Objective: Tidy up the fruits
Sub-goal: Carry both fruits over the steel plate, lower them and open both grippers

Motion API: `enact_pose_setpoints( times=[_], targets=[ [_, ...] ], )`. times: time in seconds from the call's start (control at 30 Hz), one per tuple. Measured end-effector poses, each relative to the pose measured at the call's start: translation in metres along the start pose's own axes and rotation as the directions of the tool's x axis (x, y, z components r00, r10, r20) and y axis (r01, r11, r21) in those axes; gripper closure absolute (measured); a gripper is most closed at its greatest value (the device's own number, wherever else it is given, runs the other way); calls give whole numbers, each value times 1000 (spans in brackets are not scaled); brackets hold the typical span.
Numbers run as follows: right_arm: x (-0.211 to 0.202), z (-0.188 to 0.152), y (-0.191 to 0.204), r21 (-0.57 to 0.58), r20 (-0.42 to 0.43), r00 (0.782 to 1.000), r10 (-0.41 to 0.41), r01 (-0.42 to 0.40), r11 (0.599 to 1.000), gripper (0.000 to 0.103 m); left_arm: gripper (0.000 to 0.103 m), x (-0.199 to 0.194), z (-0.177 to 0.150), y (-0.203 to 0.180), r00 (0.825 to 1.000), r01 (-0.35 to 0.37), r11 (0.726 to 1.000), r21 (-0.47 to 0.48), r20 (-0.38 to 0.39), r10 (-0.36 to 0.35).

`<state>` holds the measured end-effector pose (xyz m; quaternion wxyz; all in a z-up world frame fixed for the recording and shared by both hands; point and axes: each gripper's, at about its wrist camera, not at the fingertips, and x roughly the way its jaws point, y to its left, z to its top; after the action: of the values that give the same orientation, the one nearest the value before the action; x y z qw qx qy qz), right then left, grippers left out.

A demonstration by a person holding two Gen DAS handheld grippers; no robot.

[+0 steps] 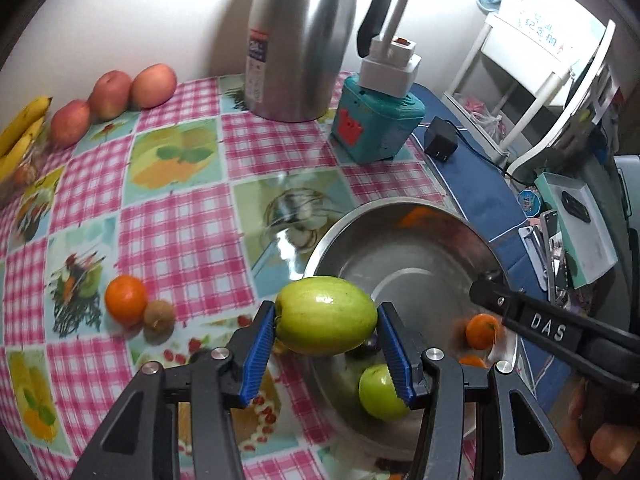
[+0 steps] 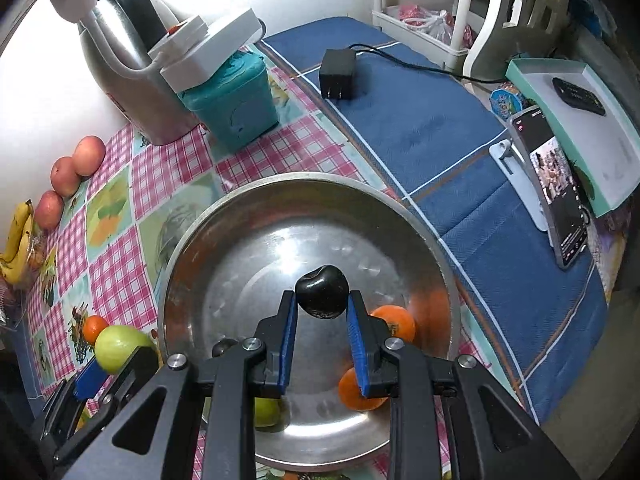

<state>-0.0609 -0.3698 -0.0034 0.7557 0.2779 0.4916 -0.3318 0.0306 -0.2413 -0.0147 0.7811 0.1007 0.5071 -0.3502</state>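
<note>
The left gripper (image 1: 326, 322) pinches an oval green fruit (image 1: 326, 316) at the round steel bowl's (image 2: 280, 184) left rim, while the right gripper (image 2: 322, 304) pinches a small dark plum (image 2: 322, 294) over the bowl.

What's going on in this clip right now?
A person with two handheld grippers is gathering fruit into a steel bowl. The left gripper is shut on a green fruit near the bowl's rim. The right gripper holds a dark plum-like fruit over the bowl, which already has oranges and another green fruit inside. An orange and apples wait on the tablecloth.
</note>
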Motion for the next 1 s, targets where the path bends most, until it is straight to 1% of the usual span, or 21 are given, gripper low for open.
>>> enact_pose_setpoints(
  times=[0.37, 0.47, 0.57, 0.8, 0.87, 1.0],
  targets=[
    [24, 5, -2, 6, -52, 999, 5, -4, 1000, 77, 49, 33, 7, -20, 999, -46, 996, 73, -23, 48],
    [30, 4, -3, 11, -66, 998, -4, 5, 1000, 76, 49, 38, 7, -18, 998, -43, 997, 69, -34, 46],
    [34, 4, -4, 15, -78, 997, -4, 5, 1000, 76, 49, 39, 6, -20, 998, -58, 995, 84, -29, 61],
    [38, 4, -4, 17, -90, 996, -21, 23, 1000, 76, 48, 38, 7, -19, 998, -48, 996, 70, -41, 51],
    [37, 5, -4, 20, -89, 996, -17, 19, 1000, 74, 47, 36, 7, -19, 998, -40, 997, 65, -41, 43],
    [31, 7, -6, 24, -79, 996, -30, 32, 999, 65, 46, 27, 10, -19, 999, -35, 997, 63, -24, 36]
  ],
)
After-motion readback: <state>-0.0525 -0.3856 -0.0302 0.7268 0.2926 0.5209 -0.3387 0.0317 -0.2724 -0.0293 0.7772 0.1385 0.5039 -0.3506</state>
